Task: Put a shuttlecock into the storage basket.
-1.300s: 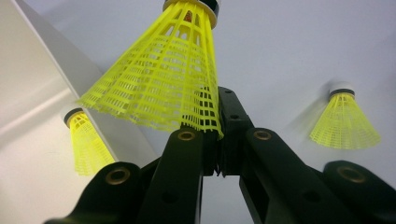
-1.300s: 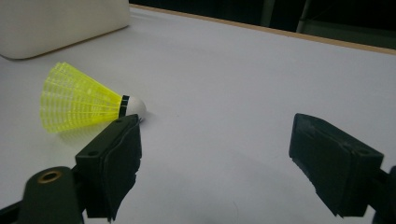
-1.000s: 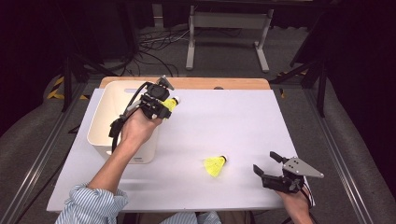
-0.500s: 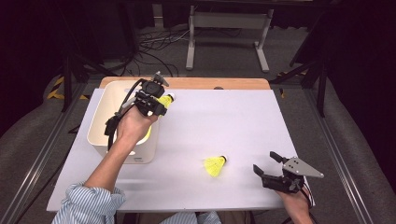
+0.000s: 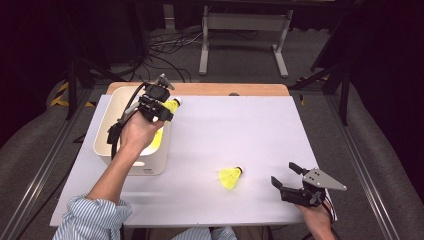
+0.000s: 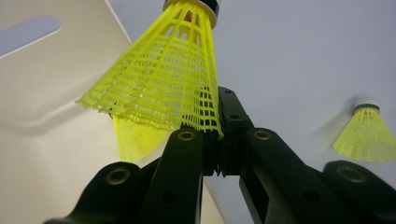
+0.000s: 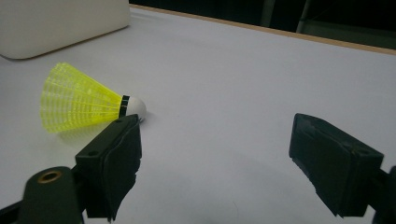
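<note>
My left gripper (image 5: 169, 106) is shut on the skirt of a yellow plastic shuttlecock (image 5: 172, 105) and holds it above the right rim of a white bin (image 5: 114, 102). In the left gripper view the held shuttlecock (image 6: 173, 79) points cork-up from the left gripper (image 6: 215, 137). A second yellow shuttlecock (image 5: 156, 140) lies inside the bin, also seen as a yellow skirt (image 6: 133, 137) behind the jaws. A third shuttlecock (image 5: 230, 177) lies on its side on the table. My right gripper (image 5: 286, 176) rests open to its right, and in its own view the right gripper (image 7: 215, 154) has nothing between its jaws, with that shuttlecock (image 7: 79, 105) ahead on the left.
The white table sheet (image 5: 240, 130) covers a wooden tabletop. The bin's corner (image 7: 60, 23) shows at the far left of the right gripper view. Black stands and cables sit on the floor beyond the table's far edge.
My left gripper has shifted slightly left, toward the bin's opening, with the shuttlecock still in it. The right gripper and the table shuttlecock have not moved.
</note>
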Demonstrator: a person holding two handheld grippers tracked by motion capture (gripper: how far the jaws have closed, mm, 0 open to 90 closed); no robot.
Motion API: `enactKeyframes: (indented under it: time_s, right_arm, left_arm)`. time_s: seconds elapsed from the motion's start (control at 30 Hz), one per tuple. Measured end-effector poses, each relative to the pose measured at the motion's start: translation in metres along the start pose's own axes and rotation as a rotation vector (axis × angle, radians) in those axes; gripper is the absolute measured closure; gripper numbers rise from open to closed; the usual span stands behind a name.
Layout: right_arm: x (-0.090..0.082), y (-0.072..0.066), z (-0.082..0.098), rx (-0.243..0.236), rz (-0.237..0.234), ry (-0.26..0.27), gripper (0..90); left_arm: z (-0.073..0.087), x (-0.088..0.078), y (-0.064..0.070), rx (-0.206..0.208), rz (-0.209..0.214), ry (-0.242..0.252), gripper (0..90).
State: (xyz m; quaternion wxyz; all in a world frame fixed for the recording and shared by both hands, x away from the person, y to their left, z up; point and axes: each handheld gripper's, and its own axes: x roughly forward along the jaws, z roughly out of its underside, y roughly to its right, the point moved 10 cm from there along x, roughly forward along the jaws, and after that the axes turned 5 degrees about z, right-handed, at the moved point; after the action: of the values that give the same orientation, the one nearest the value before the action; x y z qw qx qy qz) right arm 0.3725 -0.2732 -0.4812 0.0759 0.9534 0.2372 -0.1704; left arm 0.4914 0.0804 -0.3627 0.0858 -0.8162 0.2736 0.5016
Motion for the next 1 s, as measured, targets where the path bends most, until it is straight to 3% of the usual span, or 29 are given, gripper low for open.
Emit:
enactKeyframes:
  time_s: [1.0]
  right_arm:
    - [0.000, 0.000, 0.000, -0.001, 0.000, -0.004, 17.5]
  left_arm:
    - [0.007, -0.001, -0.026, -0.062, -0.029, 0.010, 88.4]
